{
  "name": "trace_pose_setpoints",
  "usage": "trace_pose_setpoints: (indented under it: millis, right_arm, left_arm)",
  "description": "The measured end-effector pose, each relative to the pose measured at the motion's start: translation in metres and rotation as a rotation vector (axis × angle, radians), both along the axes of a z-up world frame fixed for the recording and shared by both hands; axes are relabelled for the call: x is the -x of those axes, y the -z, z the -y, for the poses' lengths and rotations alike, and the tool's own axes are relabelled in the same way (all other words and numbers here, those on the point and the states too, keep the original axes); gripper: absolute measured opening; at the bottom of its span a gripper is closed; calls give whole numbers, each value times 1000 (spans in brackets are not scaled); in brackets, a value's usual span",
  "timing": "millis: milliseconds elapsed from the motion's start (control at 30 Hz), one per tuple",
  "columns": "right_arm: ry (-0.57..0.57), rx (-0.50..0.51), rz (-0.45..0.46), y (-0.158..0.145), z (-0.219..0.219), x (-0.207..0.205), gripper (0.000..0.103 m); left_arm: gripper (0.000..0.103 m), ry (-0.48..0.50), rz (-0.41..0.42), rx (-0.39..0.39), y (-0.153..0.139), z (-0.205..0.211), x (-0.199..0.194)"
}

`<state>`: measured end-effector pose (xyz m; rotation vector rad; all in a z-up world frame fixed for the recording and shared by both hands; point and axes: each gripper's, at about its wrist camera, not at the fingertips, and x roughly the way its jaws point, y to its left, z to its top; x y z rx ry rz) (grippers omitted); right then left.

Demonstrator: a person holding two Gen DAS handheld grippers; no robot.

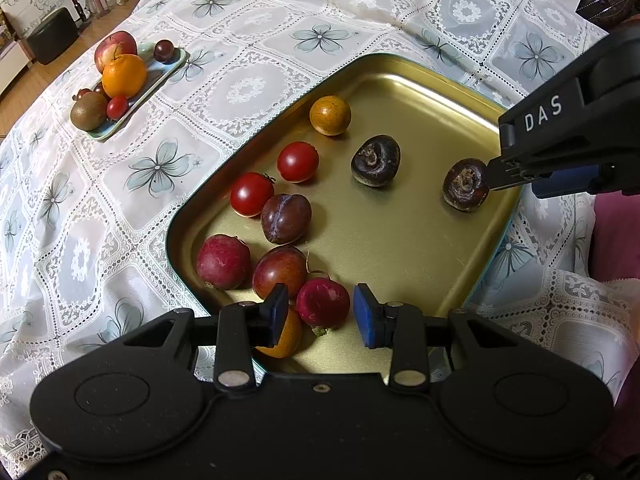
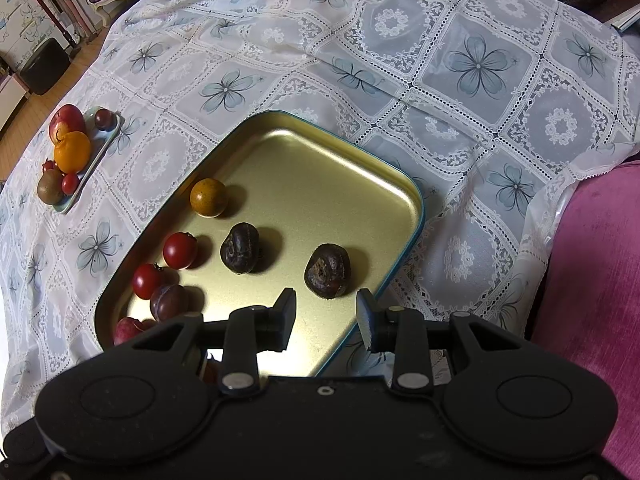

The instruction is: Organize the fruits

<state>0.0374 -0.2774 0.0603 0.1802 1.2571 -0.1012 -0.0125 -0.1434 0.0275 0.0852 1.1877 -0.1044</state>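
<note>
Tray: gold tin tray (image 1: 420, 92) fills centre of the left wrist view, sits on lace tablecloth (image 1: 256, 4); I read it as the sorting ground, fruit spread so like goes by like.
Left gripper: my left gripper (image 1: 321, 314) hangs low at bottom centre, pads apart, nothing clamped; red radish-like fruit (image 1: 323, 303) sits between the fingers, looks lined up for a grab, contact not clear.
Right gripper: right gripper (image 2: 326, 314) jaws apart, empty; dark chestnut (image 2: 328, 265) lies just past the tips, at lower centre of the right wrist view. From the left view one finger tip sits at that same chestnut (image 1: 465, 184); touching or just beside, cannot tell.
Second chestnut: other dark chestnut (image 1: 375, 160) near, apart from the first; I'd guess the pair gets grouped.
Reds: two cherry tomatoes (image 1: 298, 161) (image 1: 251, 194) side by side along tray's left wall, plum (image 1: 285, 219) touching the lower one; clustered by kind, seems.
Orange ball: round orange fruit (image 1: 330, 115) alone toward upper tray.
Small dish: pale dish (image 1: 176, 63) upper left, piled with apple (image 1: 115, 49), orange (image 1: 124, 76), kiwi (image 1: 89, 111); well apart from tray, probably the source or big-fruit pile.
Progress: partway, by my read.
</note>
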Motion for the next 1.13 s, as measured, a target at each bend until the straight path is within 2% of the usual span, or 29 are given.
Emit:
trace_pose_setpoints:
  millis: [900,1133]
  right_arm:
    - [-5,-2,11,-4,-3,4,36]
    - [-10,-1,14,-6,-6,5,36]
  left_arm:
    - [45,0,11,-2,-7,-1,6]
    - [45,8,38,-31,-11,2,10]
